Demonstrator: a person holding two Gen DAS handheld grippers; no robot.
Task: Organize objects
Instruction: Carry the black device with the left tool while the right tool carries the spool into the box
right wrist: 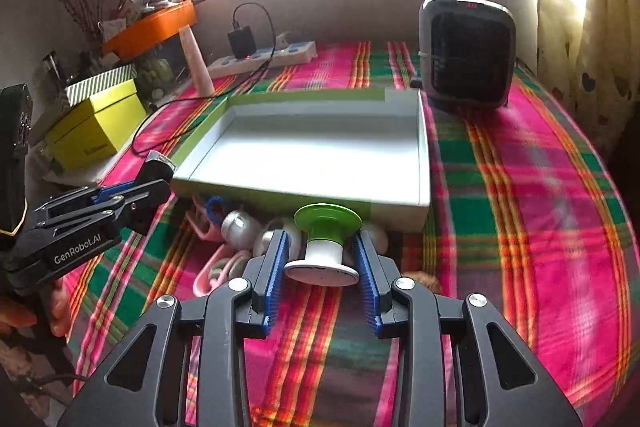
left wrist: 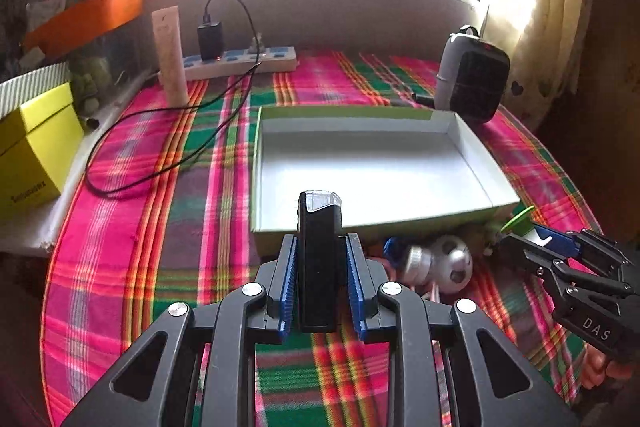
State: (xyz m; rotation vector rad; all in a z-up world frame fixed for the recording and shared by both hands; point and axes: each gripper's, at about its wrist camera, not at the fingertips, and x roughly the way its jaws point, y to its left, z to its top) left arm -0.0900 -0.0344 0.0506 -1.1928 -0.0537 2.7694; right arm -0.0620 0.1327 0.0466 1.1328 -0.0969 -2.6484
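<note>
My left gripper (left wrist: pixel 320 247) is shut on a black rectangular device with a clear top (left wrist: pixel 319 263), held upright just in front of the open white box with green sides (left wrist: pixel 372 171). My right gripper (right wrist: pixel 322 247) is shut on a green and white spool (right wrist: pixel 326 245), close to the near wall of the same box (right wrist: pixel 312 155). The box holds nothing. A pile of small objects lies in front of the box: a small football (left wrist: pixel 454 261), a silver cap (right wrist: pixel 238 225), a blue ring (right wrist: pixel 218 209), pink pieces (right wrist: pixel 218 271). The left gripper (right wrist: pixel 152 183) also shows in the right wrist view.
A plaid cloth (right wrist: pixel 540 187) covers the surface. A dark heater (right wrist: pixel 468 55) stands at the back right. A power strip with a charger and black cable (left wrist: pixel 240 61), a pale tube (left wrist: pixel 172 55), a yellow box (left wrist: pixel 36 147) and an orange tray (left wrist: pixel 88 15) stand at the left and back.
</note>
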